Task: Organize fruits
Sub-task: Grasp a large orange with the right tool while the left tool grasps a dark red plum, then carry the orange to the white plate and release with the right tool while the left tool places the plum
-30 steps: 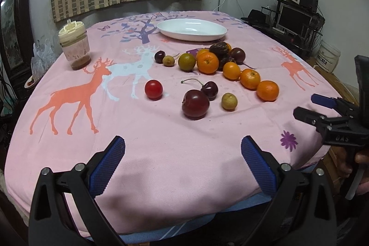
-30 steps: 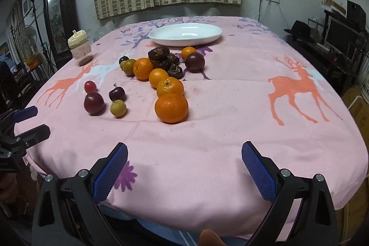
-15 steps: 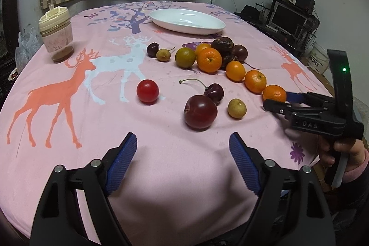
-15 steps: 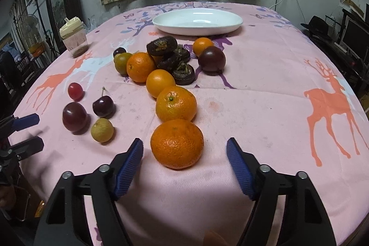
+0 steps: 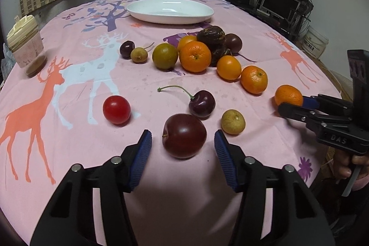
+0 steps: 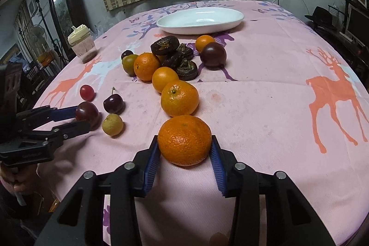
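Pink cloth with deer and tree prints (image 5: 76,142) covers the round table, and an empty white dish (image 5: 170,10) waits at the far side, behind a loose group of fruits. Both grippers are low at the near edge of this group. The right gripper (image 6: 185,149) has its blue pads (image 6: 152,160) on the two sides of the nearest mandarin (image 6: 184,140), touching or almost touching the peel; the pictures do not tell me if they already press, and the fruit rests on the cloth. The left gripper (image 5: 183,142) is spread wider than the dark red plum (image 5: 184,135), with a gap on each side, so it holds nothing. The risk, I think, is rolling: the plum is smooth and round, and if one pad reaches it first it may be pushed toward the small yellow-green fruit (image 5: 233,121) or the stemmed cherry (image 5: 202,103) just beside it. The mandarin is held low on its sides, so it could slip out forward when lifted, and too much squeeze could bruise it. A second mandarin (image 6: 179,98) lies just behind and may be knocked.
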### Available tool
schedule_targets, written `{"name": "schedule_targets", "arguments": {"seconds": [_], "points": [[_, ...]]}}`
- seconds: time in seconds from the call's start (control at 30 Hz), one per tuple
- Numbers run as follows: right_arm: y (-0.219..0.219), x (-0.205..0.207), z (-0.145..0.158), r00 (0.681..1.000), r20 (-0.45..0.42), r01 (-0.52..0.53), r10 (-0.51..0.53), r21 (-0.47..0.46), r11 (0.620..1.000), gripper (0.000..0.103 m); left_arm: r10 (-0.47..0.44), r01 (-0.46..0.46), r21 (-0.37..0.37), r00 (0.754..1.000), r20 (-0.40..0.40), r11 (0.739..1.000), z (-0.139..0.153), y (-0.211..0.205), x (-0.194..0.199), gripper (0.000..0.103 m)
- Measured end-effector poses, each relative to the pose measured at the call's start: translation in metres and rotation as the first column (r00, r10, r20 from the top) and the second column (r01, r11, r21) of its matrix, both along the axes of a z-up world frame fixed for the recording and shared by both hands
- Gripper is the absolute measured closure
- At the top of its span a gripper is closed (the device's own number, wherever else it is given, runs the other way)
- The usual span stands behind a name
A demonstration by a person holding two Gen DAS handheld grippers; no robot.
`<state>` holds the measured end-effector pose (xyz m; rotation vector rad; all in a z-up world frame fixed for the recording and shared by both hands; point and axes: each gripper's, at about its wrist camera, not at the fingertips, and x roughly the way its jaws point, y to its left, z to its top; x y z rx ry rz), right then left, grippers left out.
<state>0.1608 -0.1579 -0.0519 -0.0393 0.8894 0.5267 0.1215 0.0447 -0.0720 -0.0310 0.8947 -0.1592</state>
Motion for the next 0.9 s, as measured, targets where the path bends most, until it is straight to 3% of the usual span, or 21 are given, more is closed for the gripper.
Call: {"name": "schedule_targets", "arguments": {"seconds": [0.1,0.3,0.47,0.57,0.7,0.8,0.9], "points": [[-0.002,0.002,0.001,1.0,0.002,-0.003,0.003,0.009,1.0,0.061,-0.014,0.014,0.006,1.0,-0.024,1.0,-0.003,-0.002,0.006,0.063],[-0.003,0.013,0.01,1.0,-0.001,-0.013,0.014,0.041,0.999,0.061,-0.026,0.026,-0.018,0.999,-0.038,1.0,-0.002,0.004,0.007,0.065],[0.002,0.053,0.038,0.999,0.018,-0.031,0.029,0.106,0.994,0.06,-0.064,0.065,-0.064,0.998,0.023,0.996,0.037,0.019,0.031,0.065],[0.012,0.097,0.059,0.999,0.051,-0.018,0.011,0.142,0.99,0.06,-0.079,0.084,-0.074,0.994,0.074,0.994,0.067,0.026,0.076,0.065],[0.036,0.182,0.07,0.997,0.063,0.037,-0.045,0.135,0.99,0.06,-0.059,0.066,-0.075,0.994,0.092,0.995,0.089,0.03,0.166,0.065],[0.057,0.245,0.056,0.997,0.016,0.075,-0.076,0.081,0.994,0.06,-0.041,0.045,-0.068,0.998,0.051,0.997,0.086,0.029,0.236,0.065],[0.075,0.289,0.032,0.996,-0.046,0.073,-0.072,0.02,0.997,0.06,-0.007,0.006,-0.039,1.0,-0.027,0.999,0.066,0.029,0.294,0.065]]}}
